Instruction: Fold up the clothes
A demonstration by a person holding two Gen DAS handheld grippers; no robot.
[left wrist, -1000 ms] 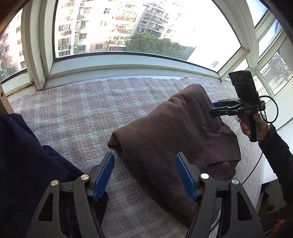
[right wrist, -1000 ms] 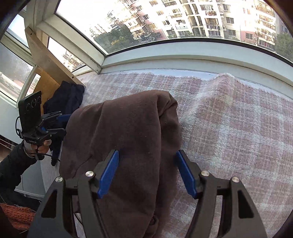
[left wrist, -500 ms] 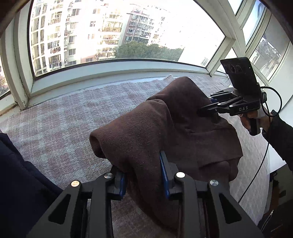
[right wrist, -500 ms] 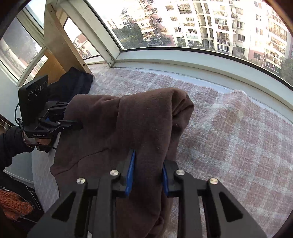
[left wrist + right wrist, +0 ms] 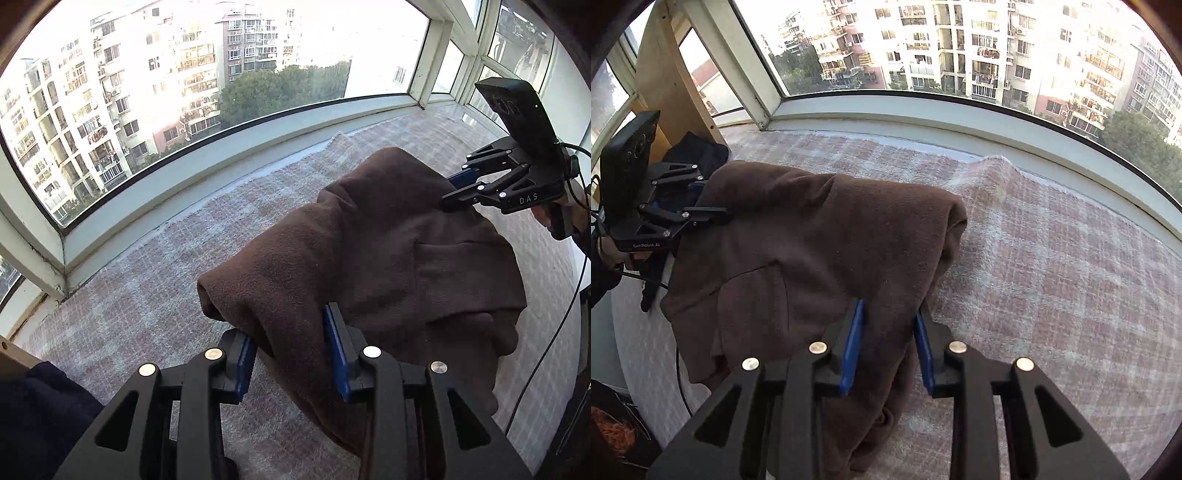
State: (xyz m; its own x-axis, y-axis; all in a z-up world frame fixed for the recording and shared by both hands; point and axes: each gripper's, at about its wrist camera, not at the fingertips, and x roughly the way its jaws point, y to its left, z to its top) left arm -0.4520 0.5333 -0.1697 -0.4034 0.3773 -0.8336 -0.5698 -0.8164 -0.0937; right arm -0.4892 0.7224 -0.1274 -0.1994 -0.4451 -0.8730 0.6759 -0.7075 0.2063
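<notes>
A brown fleece garment (image 5: 388, 251) (image 5: 812, 240) hangs lifted above a pink plaid blanket (image 5: 147, 302) (image 5: 1052, 277). My left gripper (image 5: 288, 325) pinches a folded corner of it between its blue pads; the jaws are easing open slightly, with the cloth still gripped. My right gripper (image 5: 890, 306) holds the other upper corner the same way, its jaws also opening a little. Each gripper shows in the other's view: the right gripper (image 5: 458, 188) at the cloth's far edge, the left gripper (image 5: 709, 206) likewise. The garment's lower part droops toward the blanket's near edge.
A dark navy garment (image 5: 37, 417) (image 5: 694, 151) lies at the blanket's left end beside a wooden board (image 5: 665, 74). The window sill (image 5: 258, 147) runs along the far side. A cable (image 5: 554, 332) hangs off the right gripper. Something orange (image 5: 613, 432) lies on the floor.
Both grippers went from open over the garment to closed on its upper corners. They have since risen, and the brown cloth has come up off the blanket.
</notes>
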